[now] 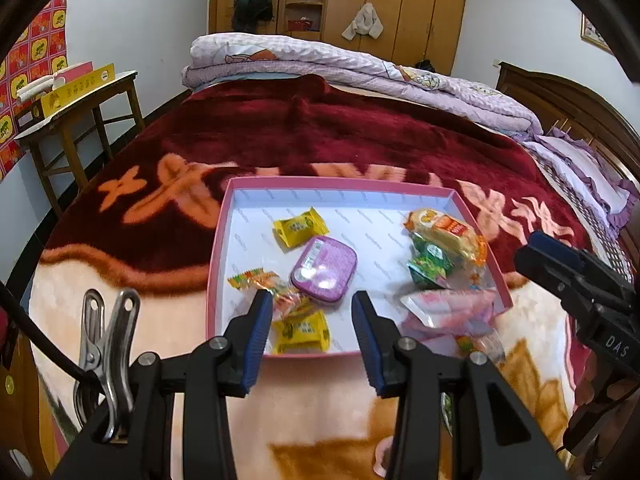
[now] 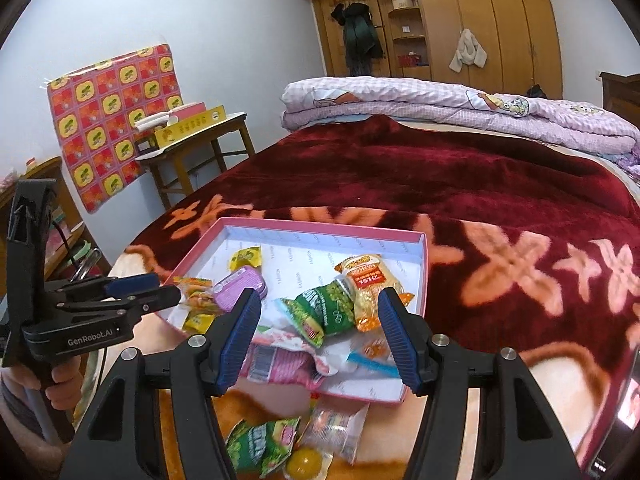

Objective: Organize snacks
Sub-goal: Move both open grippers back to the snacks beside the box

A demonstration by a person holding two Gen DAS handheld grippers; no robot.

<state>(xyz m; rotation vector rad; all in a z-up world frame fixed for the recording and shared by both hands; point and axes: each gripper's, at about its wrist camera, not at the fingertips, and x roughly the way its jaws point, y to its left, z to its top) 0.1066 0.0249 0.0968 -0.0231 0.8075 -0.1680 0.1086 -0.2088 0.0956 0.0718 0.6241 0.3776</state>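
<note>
On the bed blanket (image 1: 320,128) sits a shallow pink tray (image 1: 218,240) serving as the collecting spot, already holding a purple tin (image 1: 324,269), yellow packets and a green bag (image 2: 332,310). Both the left gripper (image 1: 306,332) and right gripper (image 2: 316,336) hover spread and empty, probably because a green packet (image 2: 260,442) and clear pouch (image 2: 340,428) outside the near edge await pickup.

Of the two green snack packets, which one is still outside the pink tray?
The green packet lying on the blanket beside the yellow jelly cup; the other green packet rests inside the pink tray.

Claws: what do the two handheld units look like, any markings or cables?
Both claws are black plastic with ribbed blue pads and silver pivot screws. The left claw body reads GenRobot.AI, with a black cable and metal clip. The right claw shows DAS lettering.
</note>
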